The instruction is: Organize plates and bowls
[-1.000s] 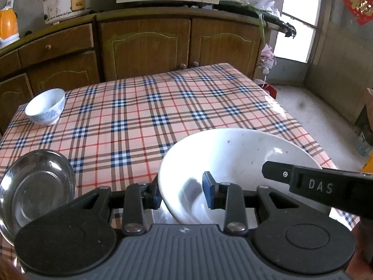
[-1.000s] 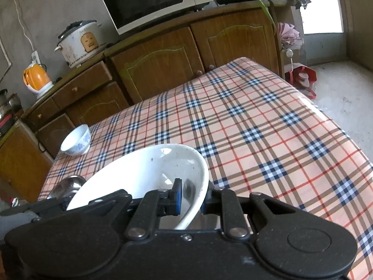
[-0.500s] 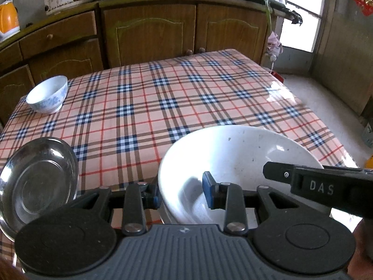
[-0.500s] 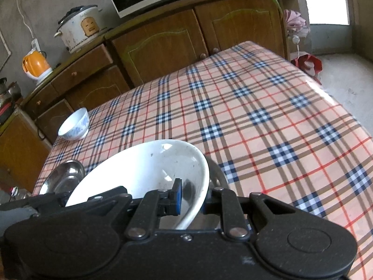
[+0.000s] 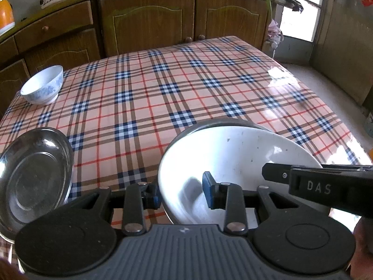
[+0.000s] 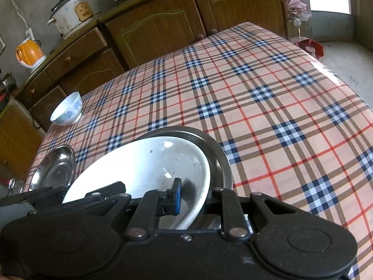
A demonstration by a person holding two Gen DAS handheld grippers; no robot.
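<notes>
Speckled white bowl [image 5: 235, 154] over steel plate [image 6: 216, 154]

We see lots of bare tablecloth [image 5: 177, 88] in the middle and on the far and right sides, so a gripper can pass there. Close to us the white bowl [image 5: 233, 158] sits over a steel plate [image 6: 216, 154] and fills the near edge. The left gripper [image 5: 181, 192] and right gripper [image 6: 193, 197] both pinch its rim, so that spot is crowded. Another steel plate [image 5: 32, 179] blocks the near left corner. A small bowl [image 5: 43, 88] stands at the far left. The cupboards [image 5: 149, 23] close off the back.
</notes>
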